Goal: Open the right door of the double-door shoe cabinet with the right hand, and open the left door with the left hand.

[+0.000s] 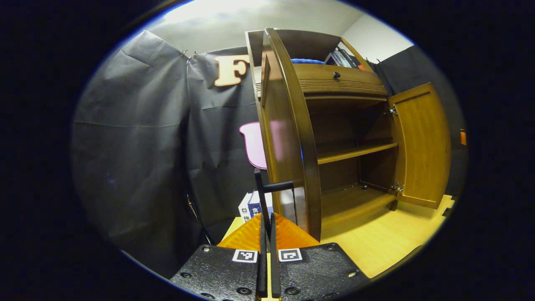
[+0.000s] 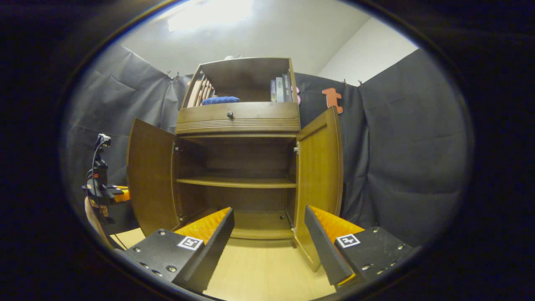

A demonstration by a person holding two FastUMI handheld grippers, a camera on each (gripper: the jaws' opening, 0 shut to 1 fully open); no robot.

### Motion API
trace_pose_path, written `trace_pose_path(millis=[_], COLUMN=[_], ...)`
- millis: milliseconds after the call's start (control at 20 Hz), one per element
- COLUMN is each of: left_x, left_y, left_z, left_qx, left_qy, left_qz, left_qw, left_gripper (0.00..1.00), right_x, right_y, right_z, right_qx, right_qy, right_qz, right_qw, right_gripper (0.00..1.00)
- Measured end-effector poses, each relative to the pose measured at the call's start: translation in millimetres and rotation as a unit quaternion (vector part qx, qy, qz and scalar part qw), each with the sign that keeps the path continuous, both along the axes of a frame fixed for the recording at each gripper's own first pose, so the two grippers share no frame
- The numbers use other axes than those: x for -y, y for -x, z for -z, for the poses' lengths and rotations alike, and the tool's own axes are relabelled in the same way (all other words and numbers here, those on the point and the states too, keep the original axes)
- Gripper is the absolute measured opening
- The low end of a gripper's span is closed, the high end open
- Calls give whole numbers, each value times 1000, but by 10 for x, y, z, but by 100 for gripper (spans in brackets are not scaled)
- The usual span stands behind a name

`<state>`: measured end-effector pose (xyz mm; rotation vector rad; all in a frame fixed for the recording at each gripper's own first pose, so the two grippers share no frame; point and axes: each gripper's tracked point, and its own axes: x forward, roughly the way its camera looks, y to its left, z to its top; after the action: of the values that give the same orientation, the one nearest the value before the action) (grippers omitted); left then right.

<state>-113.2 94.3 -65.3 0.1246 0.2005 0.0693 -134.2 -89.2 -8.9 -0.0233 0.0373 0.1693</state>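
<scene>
Both doors swung wide. Left gripper (image 1: 267, 234) jaws clamped on left door (image 1: 288, 138) handle (image 1: 263, 196) at 12 o'clock; release straight back. Right gripper (image 2: 267, 238) jaws apart, right door (image 2: 319, 167) at 1 o'clock.

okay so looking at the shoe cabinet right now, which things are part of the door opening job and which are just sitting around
Part of the job:
left door, swung open
right door, swung open
left gripper, shut on the left door's handle
right gripper, open

Just sitting around:
books
blue cloth
drawer knob
small box
</scene>
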Motion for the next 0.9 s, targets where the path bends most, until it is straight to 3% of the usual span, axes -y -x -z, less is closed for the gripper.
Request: trace_pose_path(millis=[350,500,900], left_x=[-425,-491,-389], left_y=[0,-34,-6], left_z=[45,118,165], left_qx=[-8,-24,-17], left_qy=[73,107,99], left_qz=[53,84,112], left_qw=[996,990,989], left_gripper=[1,8,7], right_x=[-112,-151,-253], right_y=[-117,-92,-117], right_z=[53,18,27], right_qx=[-15,-12,-13], right_qy=[11,9,11], right_qz=[0,1,-7], right_qw=[1000,1000,1000], right_gripper=[100,100,100])
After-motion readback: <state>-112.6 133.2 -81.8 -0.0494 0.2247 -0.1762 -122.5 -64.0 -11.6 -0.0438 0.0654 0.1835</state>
